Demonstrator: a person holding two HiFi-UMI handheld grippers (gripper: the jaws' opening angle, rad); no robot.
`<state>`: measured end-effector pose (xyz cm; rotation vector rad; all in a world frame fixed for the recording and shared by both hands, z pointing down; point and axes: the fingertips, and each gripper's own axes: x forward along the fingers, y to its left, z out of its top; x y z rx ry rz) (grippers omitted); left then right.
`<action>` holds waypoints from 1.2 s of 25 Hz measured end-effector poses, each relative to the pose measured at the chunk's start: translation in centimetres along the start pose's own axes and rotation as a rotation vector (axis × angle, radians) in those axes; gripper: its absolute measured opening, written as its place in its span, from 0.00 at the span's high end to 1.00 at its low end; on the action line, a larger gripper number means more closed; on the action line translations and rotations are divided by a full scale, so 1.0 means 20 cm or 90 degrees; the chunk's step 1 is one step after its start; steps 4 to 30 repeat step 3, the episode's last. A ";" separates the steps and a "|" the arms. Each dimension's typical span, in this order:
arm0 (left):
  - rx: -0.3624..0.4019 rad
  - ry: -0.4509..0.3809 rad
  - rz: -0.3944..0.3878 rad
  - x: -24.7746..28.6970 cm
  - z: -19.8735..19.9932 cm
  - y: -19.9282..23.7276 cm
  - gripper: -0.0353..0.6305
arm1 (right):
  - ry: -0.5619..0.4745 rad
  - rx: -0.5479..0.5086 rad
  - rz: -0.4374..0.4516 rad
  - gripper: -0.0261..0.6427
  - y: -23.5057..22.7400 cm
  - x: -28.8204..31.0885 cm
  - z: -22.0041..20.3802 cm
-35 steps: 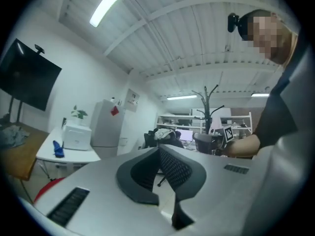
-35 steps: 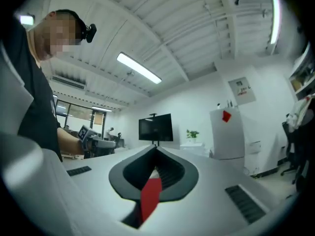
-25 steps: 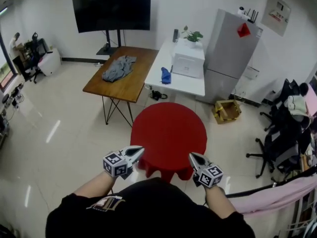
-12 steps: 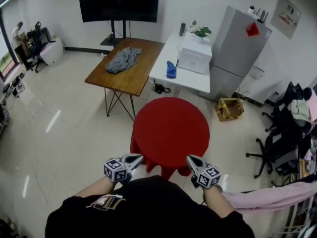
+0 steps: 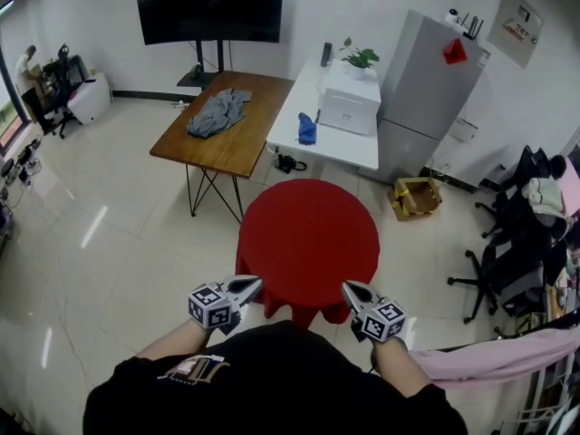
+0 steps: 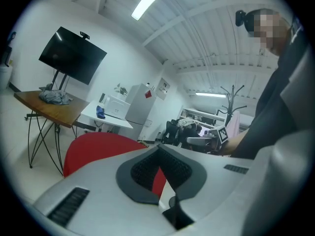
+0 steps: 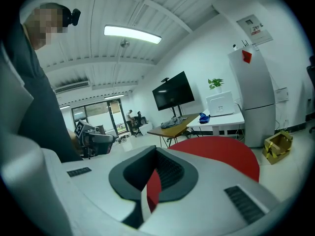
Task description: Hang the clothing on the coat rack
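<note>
A grey garment (image 5: 217,112) lies crumpled on the wooden table (image 5: 246,152) across the room; it also shows small as the grey garment (image 6: 55,97) in the left gripper view. A dark coat rack (image 6: 231,91) with curved hooks stands behind my right hand, with a pink cloth (image 6: 231,126) below it. My left gripper (image 5: 255,283) and right gripper (image 5: 346,287) hover close to my body at the near edge of the red round table (image 5: 308,234). Both are shut with nothing between the jaws.
A white table (image 5: 331,148) holds a blue item (image 5: 306,129) and a white box (image 5: 344,111). A grey fridge (image 5: 421,98), a cardboard box (image 5: 415,198) and office chairs (image 5: 512,261) are at the right. Pink cloth (image 5: 498,359) hangs at the lower right.
The head view has swung slightly. The left gripper has sunk a little. Both grippers stay shut and empty near my body.
</note>
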<state>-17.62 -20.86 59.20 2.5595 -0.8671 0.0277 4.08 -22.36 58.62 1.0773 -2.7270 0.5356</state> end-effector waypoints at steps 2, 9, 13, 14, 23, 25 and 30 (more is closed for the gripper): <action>0.000 0.000 -0.001 0.00 0.03 0.00 0.95 | -0.008 -0.008 -0.004 0.96 0.00 0.00 0.05; -0.001 0.000 -0.002 0.00 0.04 0.00 0.95 | -0.013 -0.012 -0.006 0.96 0.00 0.00 0.07; -0.001 0.000 -0.002 0.00 0.04 0.00 0.95 | -0.013 -0.012 -0.006 0.96 0.00 0.00 0.07; -0.001 0.000 -0.002 0.00 0.04 0.00 0.95 | -0.013 -0.012 -0.006 0.96 0.00 0.00 0.07; -0.001 0.000 -0.002 0.00 0.04 0.00 0.95 | -0.013 -0.012 -0.006 0.96 0.00 0.00 0.07; -0.001 0.000 -0.002 0.00 0.04 0.00 0.95 | -0.013 -0.012 -0.006 0.96 0.00 0.00 0.07; -0.001 0.000 -0.002 0.00 0.04 0.00 0.95 | -0.013 -0.012 -0.006 0.96 0.00 0.00 0.07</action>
